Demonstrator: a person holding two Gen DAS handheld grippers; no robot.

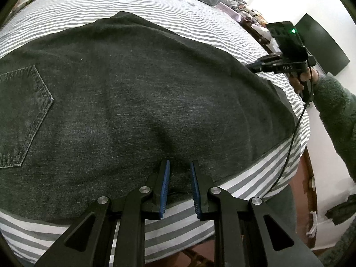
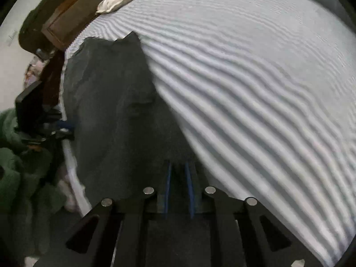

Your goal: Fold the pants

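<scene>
left wrist view: the pants (image 1: 133,102) lie doubled lengthwise on the striped bed (image 1: 133,6); left gripper (image 1: 180,173) and right gripper (image 2: 178,173) each pinch denim, cross folds remaining.

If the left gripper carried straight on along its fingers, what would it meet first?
Most likely the dark grey jeans: the left gripper angles down at their near edge on the striped bedsheet, cloth showing between its blue pads. Whether they already touch is unclear.
</scene>
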